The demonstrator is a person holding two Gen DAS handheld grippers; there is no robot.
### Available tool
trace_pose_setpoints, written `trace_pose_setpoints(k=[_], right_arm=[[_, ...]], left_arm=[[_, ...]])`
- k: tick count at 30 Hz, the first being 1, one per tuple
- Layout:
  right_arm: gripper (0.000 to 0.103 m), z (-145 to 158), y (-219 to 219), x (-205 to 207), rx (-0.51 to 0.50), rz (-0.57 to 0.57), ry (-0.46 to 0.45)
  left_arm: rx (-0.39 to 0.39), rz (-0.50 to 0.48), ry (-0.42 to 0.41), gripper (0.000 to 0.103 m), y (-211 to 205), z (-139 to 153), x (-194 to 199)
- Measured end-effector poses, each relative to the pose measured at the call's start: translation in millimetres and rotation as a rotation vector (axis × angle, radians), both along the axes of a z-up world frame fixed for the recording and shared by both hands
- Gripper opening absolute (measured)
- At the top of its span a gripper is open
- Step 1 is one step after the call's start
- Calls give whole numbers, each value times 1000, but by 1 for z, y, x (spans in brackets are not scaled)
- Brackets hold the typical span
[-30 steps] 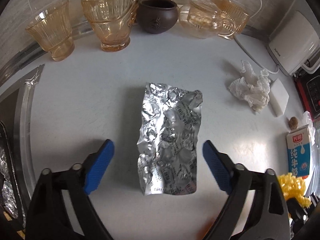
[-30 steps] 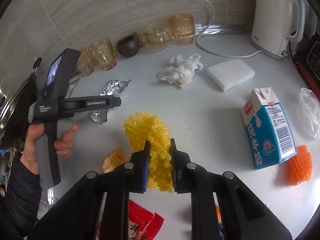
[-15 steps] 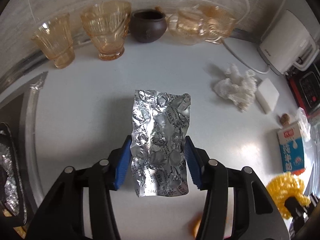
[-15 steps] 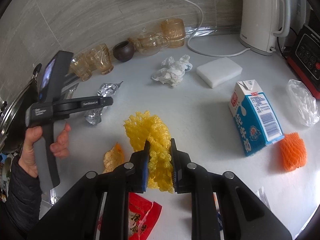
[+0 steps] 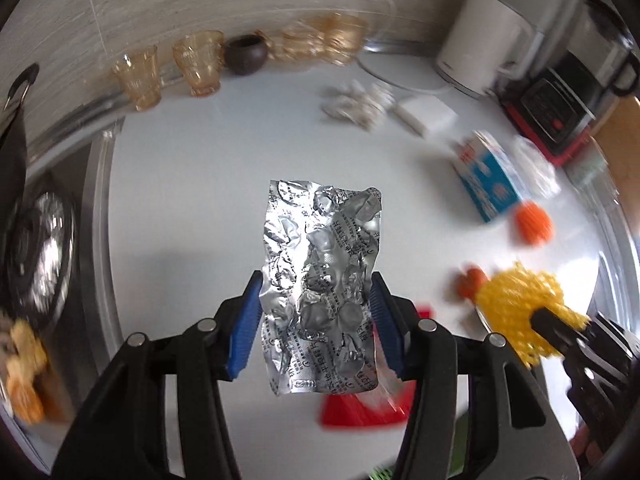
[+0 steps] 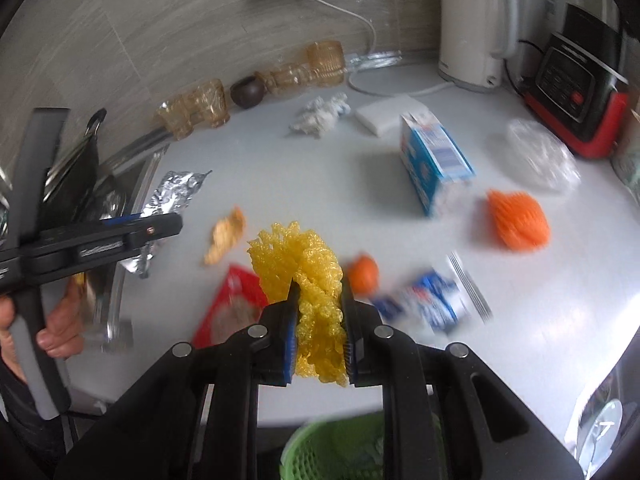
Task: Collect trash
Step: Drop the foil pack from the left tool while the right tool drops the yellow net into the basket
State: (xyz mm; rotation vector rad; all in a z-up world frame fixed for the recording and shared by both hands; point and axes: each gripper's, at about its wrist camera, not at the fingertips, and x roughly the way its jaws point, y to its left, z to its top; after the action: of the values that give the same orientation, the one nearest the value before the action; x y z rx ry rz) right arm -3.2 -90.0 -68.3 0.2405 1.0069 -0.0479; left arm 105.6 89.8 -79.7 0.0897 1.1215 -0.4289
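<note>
My left gripper (image 5: 316, 280) is shut on a crumpled silver foil blister sheet (image 5: 320, 240), held clear above the white counter (image 5: 180, 200). The blue pads (image 5: 244, 328) press its two long edges. In the right wrist view the same foil sheet (image 6: 176, 192) hangs at the left from the left gripper (image 6: 156, 228), with a person's hand (image 6: 60, 328) on the handle. My right gripper (image 6: 318, 292) is shut on a yellow foam net (image 6: 304, 264). A green mesh basket (image 6: 332, 452) shows below it, past the counter's near edge.
On the counter lie a blue milk carton (image 6: 436, 160), an orange foam net (image 6: 518, 220), a red wrapper (image 6: 232, 304), a blue-and-white wrapper (image 6: 432, 304), orange peel (image 6: 226, 234), crumpled tissue (image 6: 320, 114) and a white sponge (image 6: 388, 114). Amber glasses (image 5: 200, 64) and a kettle (image 6: 472, 28) line the wall.
The left jaws closed on the foil sheet and lifted it off the counter. Both grippers drew back toward the near edge with their loads, and the green basket came into view.
</note>
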Motion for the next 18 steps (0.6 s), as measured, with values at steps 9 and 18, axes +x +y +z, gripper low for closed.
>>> trace_pose_setpoints(k=[9, 18], right_arm=[[19, 1, -27, -99, -45, 5, 41], [20, -13, -53, -171, -41, 32, 90]], left_arm=[[-40, -146, 66, 51, -36, -7, -125], [12, -289, 95, 51, -81, -31, -223]])
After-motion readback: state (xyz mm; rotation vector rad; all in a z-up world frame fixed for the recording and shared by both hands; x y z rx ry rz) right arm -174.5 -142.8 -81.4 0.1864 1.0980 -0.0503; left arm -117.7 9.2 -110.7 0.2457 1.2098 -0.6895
